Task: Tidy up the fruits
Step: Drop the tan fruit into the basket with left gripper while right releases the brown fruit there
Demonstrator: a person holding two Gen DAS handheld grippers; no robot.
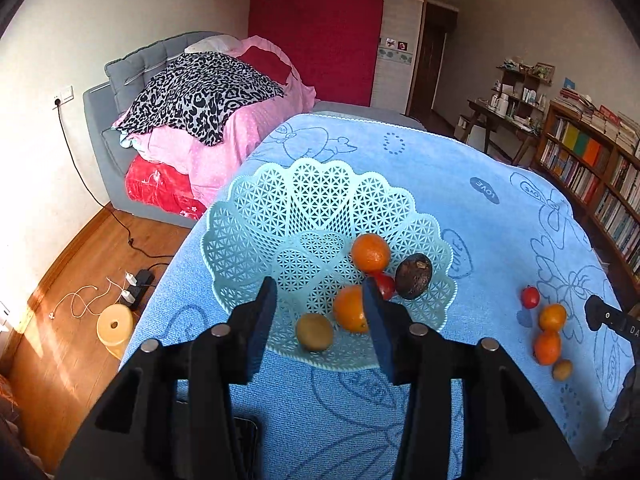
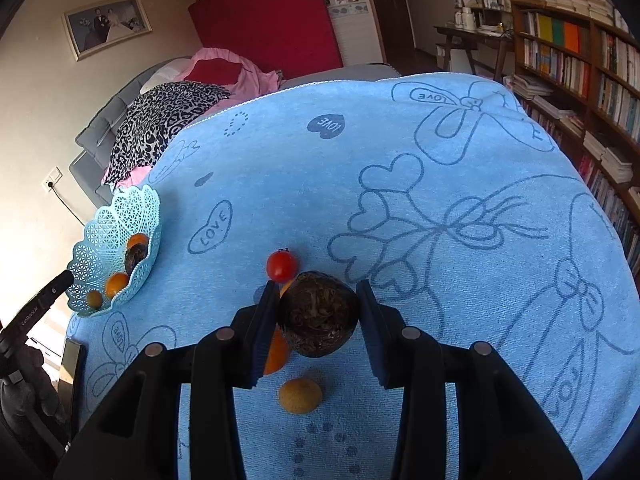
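A pale blue lattice basket (image 1: 256,216) stands on the blue towel-covered table (image 1: 460,184). In it lie two oranges (image 1: 371,252), a dark brown fruit (image 1: 414,276), a red tomato (image 1: 386,286) and a kiwi (image 1: 314,332). My left gripper (image 1: 319,282) hovers open over the basket's near side, holding nothing. My right gripper (image 2: 318,285) is shut on a second dark brown fruit (image 2: 318,316), lifted above the towel. Under and around it lie a tomato (image 2: 282,266), an orange (image 2: 276,354) and a small brown fruit (image 2: 300,396). The basket (image 2: 116,216) is far to its left.
A dark phone (image 2: 72,364) lies at the table's left edge. A bed with pink and leopard-print covers (image 1: 208,96) is behind the table. Bookshelves (image 2: 580,52) stand on the right. Cables and a power strip (image 1: 136,284) lie on the wooden floor.
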